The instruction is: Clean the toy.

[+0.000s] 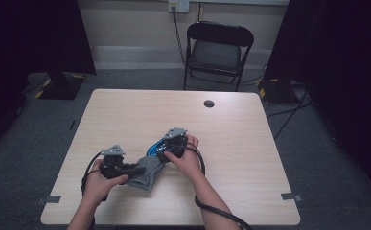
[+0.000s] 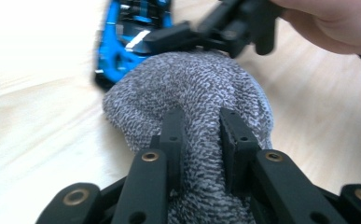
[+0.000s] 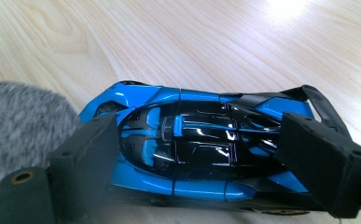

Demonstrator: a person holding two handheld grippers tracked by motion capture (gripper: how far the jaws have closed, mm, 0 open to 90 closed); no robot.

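The grey knitted sock (image 2: 192, 107) was pinched by the left gripper (image 2: 201, 135); the blue toy car (image 3: 192, 154), at frame centre, was straddled lengthwise by the wide-open right gripper (image 3: 197, 158), and could be skidded away if nudged.

Both forearms enter from the near edge of the high view. The left hand (image 1: 98, 184) holds the left gripper (image 1: 134, 168) low and pointed rightward; in the left gripper view its jaws stand close together, pinching material between the pads (image 2: 176, 140). The right hand (image 1: 187, 160) holds the right gripper (image 1: 160, 152) angled leftward, jaws spread wide, one pad (image 3: 92, 154) on each side of an object.
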